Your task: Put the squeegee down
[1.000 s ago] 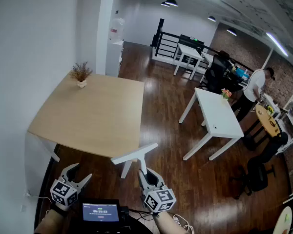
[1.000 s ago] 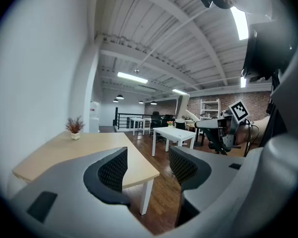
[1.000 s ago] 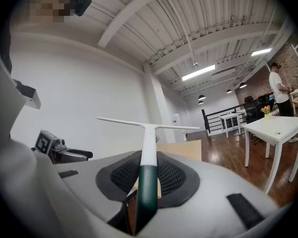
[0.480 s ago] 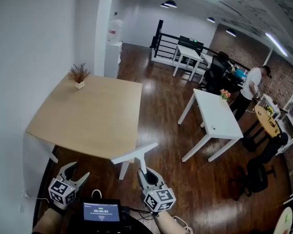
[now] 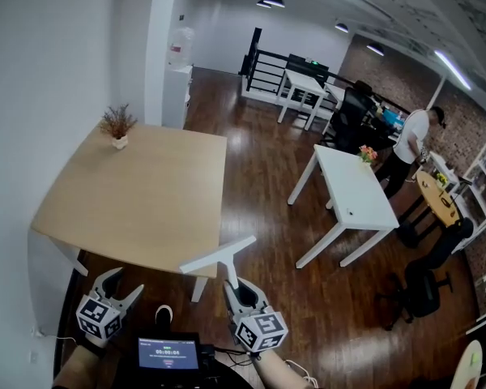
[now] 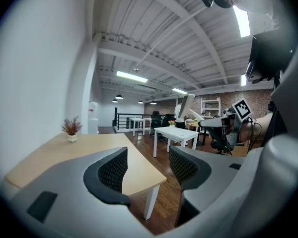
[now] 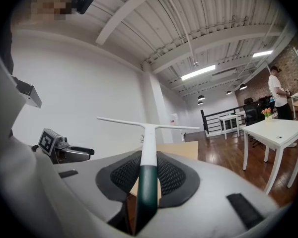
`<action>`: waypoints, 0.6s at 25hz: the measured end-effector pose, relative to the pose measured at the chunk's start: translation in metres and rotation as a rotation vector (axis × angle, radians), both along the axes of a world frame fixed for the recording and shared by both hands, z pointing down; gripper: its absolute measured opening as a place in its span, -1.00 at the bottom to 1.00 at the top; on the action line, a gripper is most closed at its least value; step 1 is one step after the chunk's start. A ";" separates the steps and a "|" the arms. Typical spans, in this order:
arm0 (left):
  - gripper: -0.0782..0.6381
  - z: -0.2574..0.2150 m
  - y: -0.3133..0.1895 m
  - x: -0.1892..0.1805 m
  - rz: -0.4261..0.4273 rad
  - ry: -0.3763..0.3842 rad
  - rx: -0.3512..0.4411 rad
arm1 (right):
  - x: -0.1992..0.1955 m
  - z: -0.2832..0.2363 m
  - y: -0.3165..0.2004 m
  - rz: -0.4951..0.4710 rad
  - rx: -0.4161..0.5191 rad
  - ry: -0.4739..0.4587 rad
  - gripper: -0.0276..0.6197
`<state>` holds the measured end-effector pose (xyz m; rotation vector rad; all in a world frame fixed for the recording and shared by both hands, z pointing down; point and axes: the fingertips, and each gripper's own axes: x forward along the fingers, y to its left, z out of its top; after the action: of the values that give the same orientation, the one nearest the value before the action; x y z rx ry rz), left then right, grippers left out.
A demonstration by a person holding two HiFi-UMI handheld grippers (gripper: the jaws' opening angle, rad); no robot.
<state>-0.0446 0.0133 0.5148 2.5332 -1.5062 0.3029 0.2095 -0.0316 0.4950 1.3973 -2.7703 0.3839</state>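
Note:
The squeegee (image 5: 219, 254) has a white T-shaped blade and a dark green handle (image 7: 147, 192). My right gripper (image 5: 236, 290) is shut on that handle, with the blade held up in the air just off the near edge of the light wooden table (image 5: 138, 193). In the right gripper view the white stem (image 7: 148, 143) rises between the two black pads. My left gripper (image 5: 120, 287) hangs open to the left, below the table's near edge, and holds nothing. Between its pads in the left gripper view (image 6: 148, 167) I see the table's corner (image 6: 139, 175).
A small potted plant (image 5: 117, 126) stands at the wooden table's far left corner. A white table (image 5: 352, 189) is to the right on the dark wood floor, with a person (image 5: 409, 140) beyond it. A black chair (image 5: 425, 286) sits at right. A white wall runs along the left.
The view has slid a little, so the wooden table sits further left. Both grippers have dropped slightly. The squeegee stays held in the right gripper.

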 end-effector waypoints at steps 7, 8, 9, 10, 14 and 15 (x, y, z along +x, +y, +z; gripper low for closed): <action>-0.03 0.015 -0.060 -0.030 -0.015 0.016 -0.019 | -0.030 0.009 -0.061 -0.013 -0.011 0.020 -0.56; -0.03 0.016 -0.070 -0.035 -0.016 0.015 -0.024 | -0.036 0.010 -0.072 -0.017 -0.012 0.021 -0.56; -0.03 0.018 -0.081 -0.039 -0.012 0.012 -0.026 | -0.042 0.011 -0.084 -0.020 -0.013 0.023 -0.56; -0.03 0.019 -0.093 -0.043 -0.004 0.008 -0.026 | -0.049 0.011 -0.097 -0.022 -0.013 0.024 -0.56; -0.03 0.022 -0.142 -0.065 0.005 0.001 -0.035 | -0.079 0.013 -0.152 -0.036 -0.023 0.040 -0.56; -0.03 0.023 -0.156 -0.073 0.005 0.002 -0.037 | -0.089 0.015 -0.168 -0.041 -0.026 0.044 -0.56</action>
<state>-0.1171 -0.1423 0.5377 2.5081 -1.4798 0.3255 0.1206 -0.1992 0.5101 1.3245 -2.7436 0.3823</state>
